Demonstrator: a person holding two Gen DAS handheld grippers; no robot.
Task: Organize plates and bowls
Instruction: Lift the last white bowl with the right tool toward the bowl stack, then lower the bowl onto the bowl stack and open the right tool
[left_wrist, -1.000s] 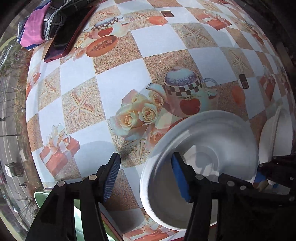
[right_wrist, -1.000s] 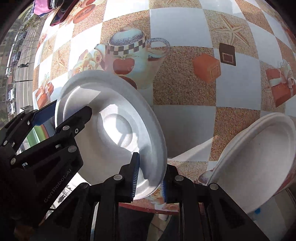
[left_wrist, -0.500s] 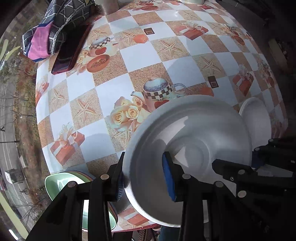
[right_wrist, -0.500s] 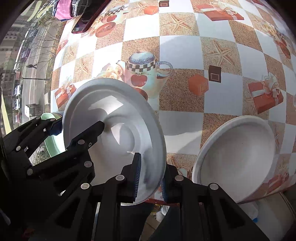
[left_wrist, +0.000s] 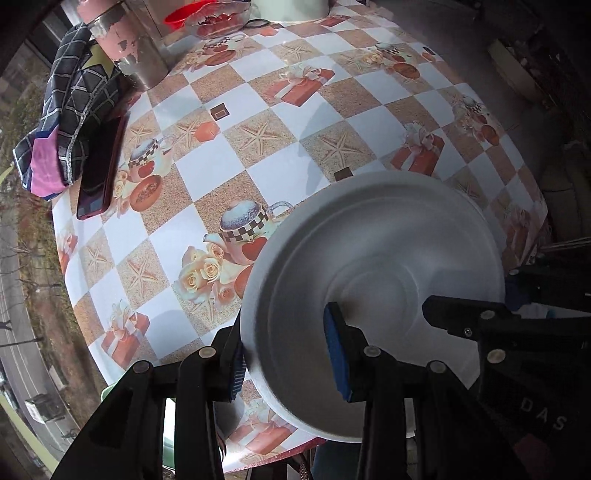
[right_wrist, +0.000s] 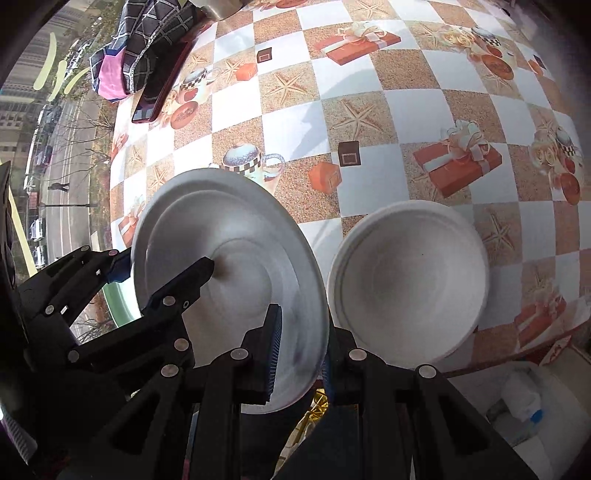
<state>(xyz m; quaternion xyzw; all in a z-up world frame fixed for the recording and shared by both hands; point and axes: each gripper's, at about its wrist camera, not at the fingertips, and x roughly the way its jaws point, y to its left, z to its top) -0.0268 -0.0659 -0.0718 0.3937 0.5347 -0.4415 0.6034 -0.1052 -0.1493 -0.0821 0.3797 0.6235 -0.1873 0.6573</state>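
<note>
- We have the round white shallow plate (left_wrist: 373, 280) off the desk (left_wrist: 280, 162) and in the air, tilted, over the near edge of its checkered patterned cloth; both grippers carry it by opposite rims.
- The left gripper (left_wrist: 291, 354) is clenched on the plate's near rim, one blue-padded finger inside the dish and one outside; its fingers have just been closing onto that rim.
- The right gripper (right_wrist: 299, 354) is likewise clenched on the opposite rim, fingers tight on the thin edge.
- Risk one: each hold is only a narrow pinch on a slick rim. If our two hands drift apart or twist unevenly, one rim could slide out and the plate would swing from the other.
- Risk two: the round white deep bowl (right_wrist: 406, 280) sits just beside the plate near the desk's edge; a low sweep sideways could knock it off.
- Risk three: a green bowl (right_wrist: 116, 302) sits low beyond the desk edge on the left; lowering blindly there could clip its rim.
- The dark phone (left_wrist: 99, 173) and checked cloth bundle (left_wrist: 70, 114) lie well apart, so we judge them safe.
</note>
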